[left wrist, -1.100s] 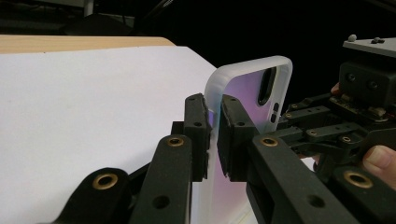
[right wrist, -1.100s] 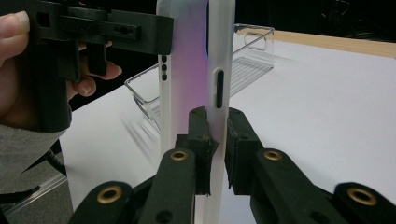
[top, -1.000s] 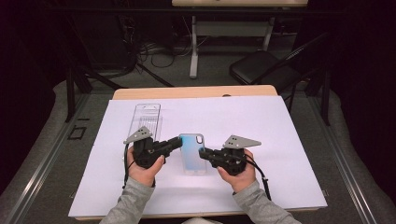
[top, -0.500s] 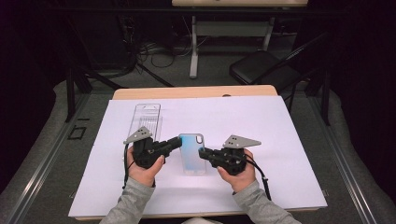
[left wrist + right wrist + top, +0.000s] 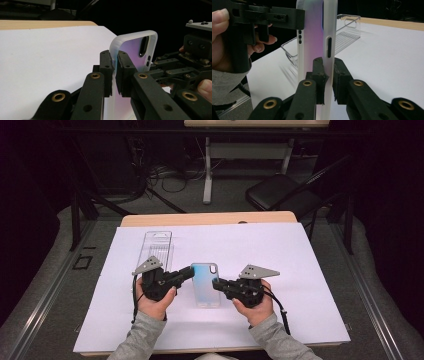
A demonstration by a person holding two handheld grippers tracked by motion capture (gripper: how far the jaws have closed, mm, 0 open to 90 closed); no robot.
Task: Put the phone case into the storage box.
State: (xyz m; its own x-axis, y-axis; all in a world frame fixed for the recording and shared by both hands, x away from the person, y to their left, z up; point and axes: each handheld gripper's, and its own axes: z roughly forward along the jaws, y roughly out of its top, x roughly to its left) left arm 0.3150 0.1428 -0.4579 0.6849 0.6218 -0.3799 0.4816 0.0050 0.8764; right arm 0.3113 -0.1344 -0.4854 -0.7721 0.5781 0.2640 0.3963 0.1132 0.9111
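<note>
Jaws of both grippers are clenched on the phone case (image 5: 205, 285) at the centre of the high view: the left gripper (image 5: 113, 72) pinches one long rim, the right gripper (image 5: 327, 80) the opposite one. It looks light, thin and springy (the frosted rim may flex or slip), so I would pinch the stiffer side rails near mid-length. A clear tray (image 5: 158, 247) lies on the desk (image 5: 280, 217) toward upper left.

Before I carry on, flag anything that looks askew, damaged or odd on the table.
Nothing stands out. The phone case is pinched by its side rims between the left gripper and right gripper, undamaged; the clear packaging tray lies flat.
</note>
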